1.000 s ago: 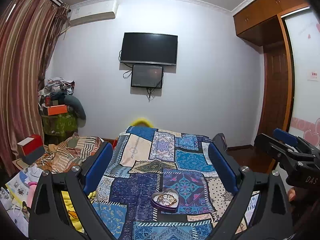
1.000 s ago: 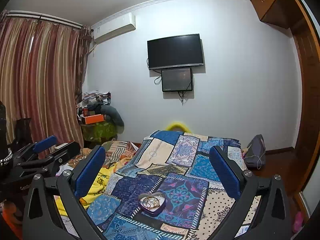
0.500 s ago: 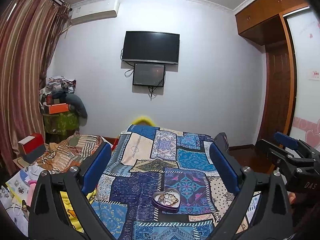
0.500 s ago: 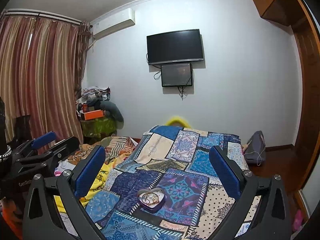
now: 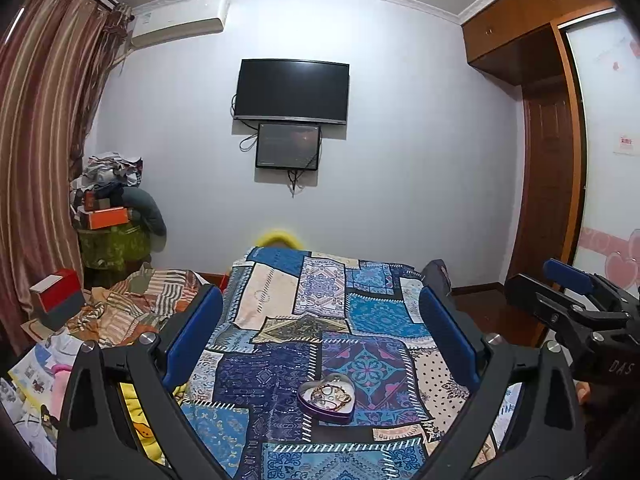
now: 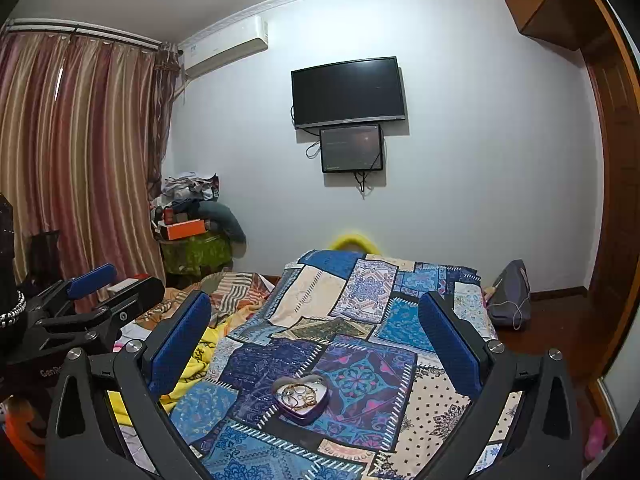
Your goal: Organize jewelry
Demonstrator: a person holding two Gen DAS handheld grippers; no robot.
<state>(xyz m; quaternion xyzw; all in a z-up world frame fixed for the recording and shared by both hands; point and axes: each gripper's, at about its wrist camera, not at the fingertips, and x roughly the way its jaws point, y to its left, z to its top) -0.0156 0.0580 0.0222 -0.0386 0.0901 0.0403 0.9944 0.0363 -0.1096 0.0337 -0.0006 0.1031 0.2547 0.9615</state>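
— Grippers?
— My left gripper (image 5: pixel 320 336) and right gripper (image 6: pixel 316 332): both spread apart, holding nothing.
— Jewelry?
— In the heart-shaped tin (image 5: pixel 326 398), lower centre, on the bed (image 5: pixel 360 308).

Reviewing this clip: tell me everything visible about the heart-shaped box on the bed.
The heart-shaped box is a shallow, lidless container with a dark purple outer wall, possibly metal, and a pale inside. It sits flat and upright on the patchwork bedspread, near the bed's close end. Inside lies a tangle of gold-coloured jewelry: rings or bangles and chain, too small to separate. Only the bedspread touches the box. Both the left gripper and right gripper are open and held apart from it.
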